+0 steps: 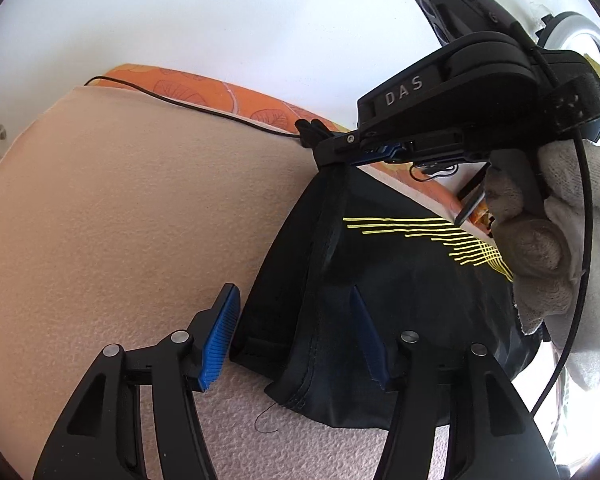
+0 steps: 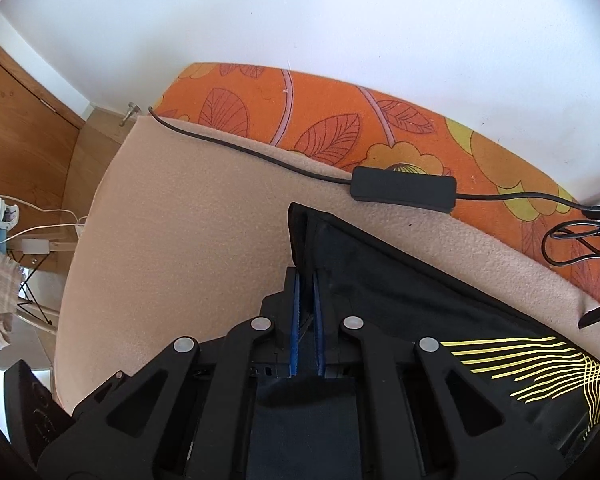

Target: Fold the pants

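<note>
White wall backs a soft bed-like surface covered by a peach fleece blanket point(image 1: 120, 200), with an orange floral-print mattress point(image 2: 340, 120) showing along its far edge. Black fabric pants with thin yellow line print point(image 1: 380, 280) lie bunched on the right part of the blanket, one corner reaching toward the far edge. To their left the blanket is bare and wide, with plenty of room.

From the left wrist view, the left tool point(image 1: 296, 336) stands partly open, its blue ribbed pads on either side of a raised fold of the pants without pressing on it. Beyond it the right tool point(image 1: 332, 160), held in a hand in a white knitted glove point(image 1: 540, 240), pinches the far corner of the pants.

From the right wrist view, the right tool point(image 2: 306, 312) is closed tight, its blue pads clamping a seam edge of the pants. Only this view shows a thin black cable with a long black box point(image 2: 404, 189) lying along the blanket's far edge near the pants corner, a loose coil of black cord point(image 2: 572, 240) at the right, and a wooden door point(image 2: 20, 128) and white cords on the floor at the left.
</note>
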`<state>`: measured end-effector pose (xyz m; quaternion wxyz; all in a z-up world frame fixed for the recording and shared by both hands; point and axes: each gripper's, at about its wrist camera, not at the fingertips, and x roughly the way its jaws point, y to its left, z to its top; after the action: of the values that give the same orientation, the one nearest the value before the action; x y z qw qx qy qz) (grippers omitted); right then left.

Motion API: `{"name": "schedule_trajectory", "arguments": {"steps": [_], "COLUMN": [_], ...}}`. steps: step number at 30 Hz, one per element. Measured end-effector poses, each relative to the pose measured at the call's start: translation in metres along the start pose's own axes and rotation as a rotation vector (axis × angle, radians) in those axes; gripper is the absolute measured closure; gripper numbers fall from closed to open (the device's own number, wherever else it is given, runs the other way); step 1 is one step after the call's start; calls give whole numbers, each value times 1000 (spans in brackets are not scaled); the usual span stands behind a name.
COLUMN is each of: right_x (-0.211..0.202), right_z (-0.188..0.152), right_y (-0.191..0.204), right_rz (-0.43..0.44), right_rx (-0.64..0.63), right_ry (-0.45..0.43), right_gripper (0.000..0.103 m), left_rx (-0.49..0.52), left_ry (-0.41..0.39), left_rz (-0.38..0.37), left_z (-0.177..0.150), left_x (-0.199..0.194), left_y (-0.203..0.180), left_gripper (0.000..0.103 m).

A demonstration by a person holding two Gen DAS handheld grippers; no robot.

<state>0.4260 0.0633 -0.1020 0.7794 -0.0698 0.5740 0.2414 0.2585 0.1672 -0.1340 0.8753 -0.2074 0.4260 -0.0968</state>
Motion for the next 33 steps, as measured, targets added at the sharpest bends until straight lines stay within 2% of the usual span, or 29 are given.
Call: {"name": "schedule_trajectory", "arguments": {"steps": [2, 3, 4, 10, 14, 20, 33], "right_x": [-8, -13, -16, -35, -55, -90, -129], "right_z": [1, 0, -1, -8, -15, -35, -83], "right_y": [2, 3, 2, 2, -9, -48, -145], "right_rz": [19, 27, 40, 43, 62, 66, 55], "right_rx": [12, 16, 17, -2, 11, 48, 157], "right_ry": [-14, -24, -30, -78, -119, -159, -203], "right_gripper": [96, 96, 96, 96, 96, 96, 96], "left_rx": [-26, -51, -67, -6, 43, 99, 141], "left_ry": [4, 27, 32, -29, -48, -34, 45], "left_rz": [-41, -71, -87, -101, -142, -217, -303], "left_z": [4, 4, 4, 2, 3, 0, -18], "left_x": [8, 12, 14, -6, -12, -13, 32], "left_y": [3, 7, 9, -12, -39, -82, -174], "left_gripper": [66, 93, 96, 98, 98, 98, 99]}}
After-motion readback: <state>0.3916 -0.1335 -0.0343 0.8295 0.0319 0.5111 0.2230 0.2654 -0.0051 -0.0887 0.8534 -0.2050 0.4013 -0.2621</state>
